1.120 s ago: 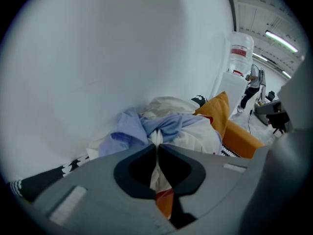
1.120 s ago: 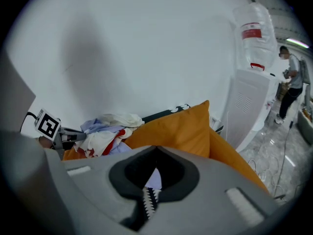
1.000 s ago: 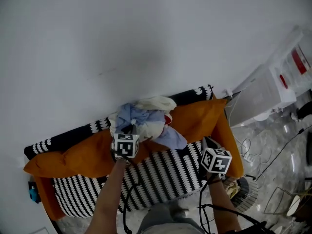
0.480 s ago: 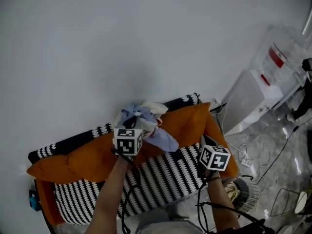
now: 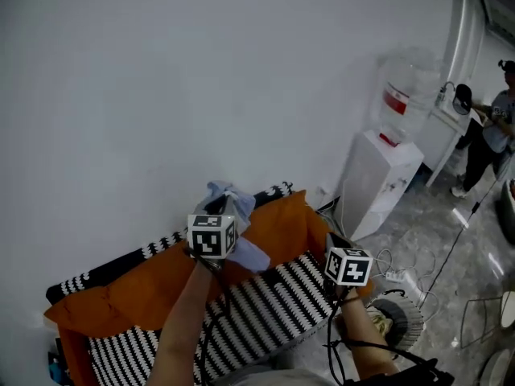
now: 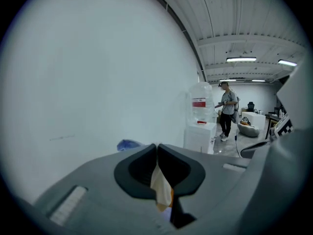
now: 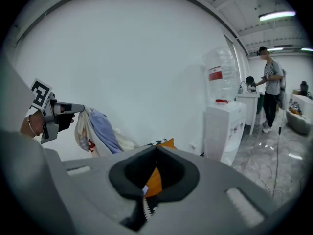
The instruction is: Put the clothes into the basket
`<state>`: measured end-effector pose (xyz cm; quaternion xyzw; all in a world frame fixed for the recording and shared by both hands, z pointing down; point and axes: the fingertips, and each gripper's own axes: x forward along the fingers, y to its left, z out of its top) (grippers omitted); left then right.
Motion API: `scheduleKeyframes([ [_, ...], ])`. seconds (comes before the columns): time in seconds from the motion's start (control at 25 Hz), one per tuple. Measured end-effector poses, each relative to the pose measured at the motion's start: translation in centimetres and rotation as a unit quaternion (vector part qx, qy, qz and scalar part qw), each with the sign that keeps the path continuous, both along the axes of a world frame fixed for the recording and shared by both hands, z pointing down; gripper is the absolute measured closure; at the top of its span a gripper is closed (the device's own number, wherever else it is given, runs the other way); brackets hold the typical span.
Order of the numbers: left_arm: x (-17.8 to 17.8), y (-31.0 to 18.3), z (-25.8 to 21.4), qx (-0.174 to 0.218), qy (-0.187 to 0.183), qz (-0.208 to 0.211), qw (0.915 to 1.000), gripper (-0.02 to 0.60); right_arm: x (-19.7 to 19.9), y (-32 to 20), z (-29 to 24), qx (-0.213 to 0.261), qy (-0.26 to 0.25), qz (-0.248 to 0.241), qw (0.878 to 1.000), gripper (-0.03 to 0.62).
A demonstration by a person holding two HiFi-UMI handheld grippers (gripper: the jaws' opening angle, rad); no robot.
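Left gripper view: left gripper (image 6: 157,153), jaws pinched shut on a cream fold of the clothes (image 6: 161,192), held high above the orange fabric (image 5: 137,288), the blue-and-cream bundle hanging close to the white wall (image 5: 201,79). Right gripper view: right gripper (image 7: 155,153), jaws closed on an edge of that orange fabric, seemingly the rim of the striped basket (image 5: 273,304), right of the bundle and nearer. Farther right, against the wall, a water dispenser (image 5: 378,183).
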<state>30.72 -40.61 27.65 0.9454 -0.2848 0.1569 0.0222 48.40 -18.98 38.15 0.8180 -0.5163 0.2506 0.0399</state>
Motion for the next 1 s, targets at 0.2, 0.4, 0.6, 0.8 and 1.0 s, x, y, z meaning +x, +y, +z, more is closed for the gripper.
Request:
scheduleKeyframes([
  [0.2, 2.9, 4.2, -3.2, 0.018, 0.02, 0.028, 0.9992, 0.561, 2.1, 4.5, -3.1, 0.022, 0.019, 0.029, 0.999, 0.591],
  [0.4, 5.3, 8.9, -6.5, 0.042, 0.037, 0.063, 0.9964, 0.56, 3.2, 9.6, -5.4, 0.039, 0.029, 0.06, 0.997, 0.591],
  [0.6, 8.1, 13.7, -8.4, 0.064, 0.036, 0.099, 0.9924, 0.561, 4.8, 15.6, -6.1, 0.047, 0.032, 0.1, 0.993, 0.591],
  [0.8, 10.6, 18.3, -9.7, 0.08, 0.043, 0.131, 0.9872, 0.56, 6.4, 21.1, -6.5, 0.056, 0.034, 0.138, 0.988, 0.591],
  [1.0, 13.1, 24.0, -11.3, 0.086, 0.054, 0.174, 0.9795, 0.561, 7.5, 26.9, -7.0, 0.063, 0.037, 0.174, 0.982, 0.591],
])
